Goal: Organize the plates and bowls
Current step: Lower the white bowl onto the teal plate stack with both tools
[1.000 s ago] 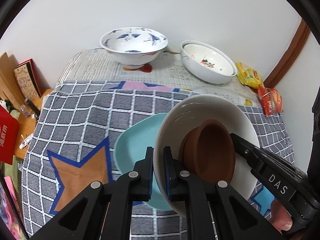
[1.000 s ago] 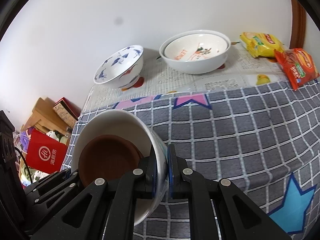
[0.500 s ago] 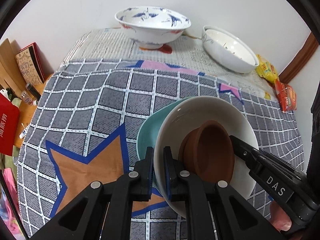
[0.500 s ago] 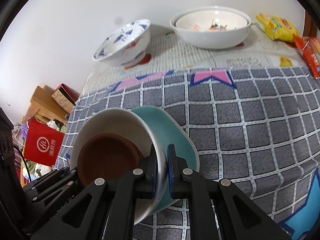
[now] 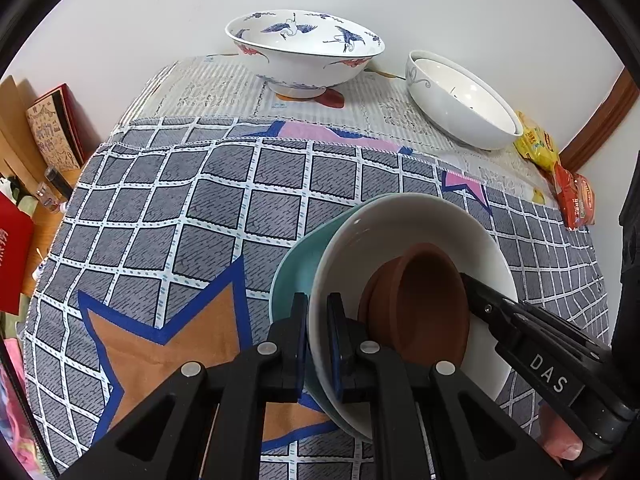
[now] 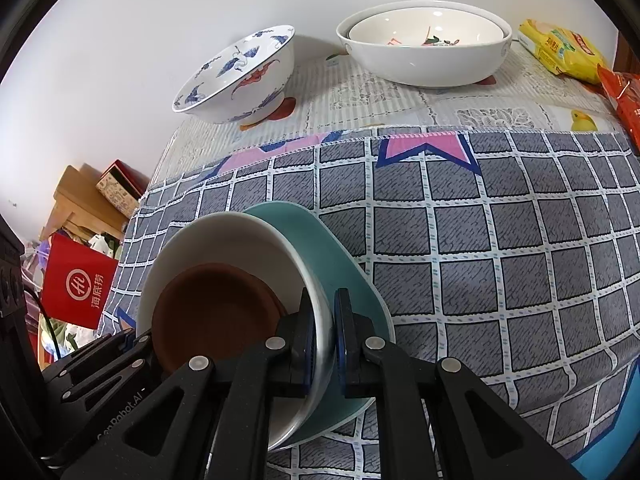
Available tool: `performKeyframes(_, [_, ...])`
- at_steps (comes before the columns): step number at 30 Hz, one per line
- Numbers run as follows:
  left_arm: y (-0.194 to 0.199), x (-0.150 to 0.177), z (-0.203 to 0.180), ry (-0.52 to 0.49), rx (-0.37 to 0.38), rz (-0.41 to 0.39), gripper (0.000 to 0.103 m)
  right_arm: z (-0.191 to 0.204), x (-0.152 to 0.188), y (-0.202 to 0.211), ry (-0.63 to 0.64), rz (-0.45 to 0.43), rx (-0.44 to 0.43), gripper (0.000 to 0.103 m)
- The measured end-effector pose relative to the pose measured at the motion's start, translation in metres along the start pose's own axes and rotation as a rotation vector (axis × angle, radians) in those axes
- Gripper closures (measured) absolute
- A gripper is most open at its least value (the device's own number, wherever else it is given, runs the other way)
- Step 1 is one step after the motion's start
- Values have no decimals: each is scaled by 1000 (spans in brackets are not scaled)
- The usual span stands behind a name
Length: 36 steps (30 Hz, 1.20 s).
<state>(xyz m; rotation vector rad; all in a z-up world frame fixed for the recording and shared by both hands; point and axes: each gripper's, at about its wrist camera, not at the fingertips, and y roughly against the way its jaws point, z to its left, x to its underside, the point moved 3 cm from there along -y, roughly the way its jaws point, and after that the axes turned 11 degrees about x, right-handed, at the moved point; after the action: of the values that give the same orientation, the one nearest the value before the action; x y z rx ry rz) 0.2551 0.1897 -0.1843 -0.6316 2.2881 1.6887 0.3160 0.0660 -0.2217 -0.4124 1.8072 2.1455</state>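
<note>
Here, the left gripper [image 5: 318, 334] and right gripper [image 6: 325, 338] each clamp nearly shut on opposite rims of a white bowl [image 5: 400, 236]. It carries a brown bowl [image 5: 424, 304] and sits over a teal plate [image 6: 336, 256] on the checked tablecloth [image 5: 200, 208].

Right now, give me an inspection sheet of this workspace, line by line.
Surface: grey checked cloth with star patches; pale printed mat behind it.
Job's things: white bowl holding a brown bowl, over a teal plate; crane-pattern bowl and two nested white bowls at the back.
Clutter: yellow packet and red packet at the right edge.
Grippers: left gripper and right gripper each have fingers shut on opposite sides of the white bowl's rim.
Cables: a dark cord at the left.
Surroundings: white wall; boxes and a red bag beside the table.
</note>
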Motion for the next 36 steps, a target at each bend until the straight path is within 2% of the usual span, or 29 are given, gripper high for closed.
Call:
performKeyframes(10, [0,1,2,16,21,1,92,1,0,1,21,-10,10,93])
performKeyframes(23, [3,2,3,21,9,8,86,4,2,5,73,-18,40,87])
performKeyframes(32, [23,9,-3,14,1,-14,85,4,8,17,89,-28,33,85])
performKeyframes(36, [40,14,-10,-6,-12,-44,77,1,14,37,103,-57,37,79])
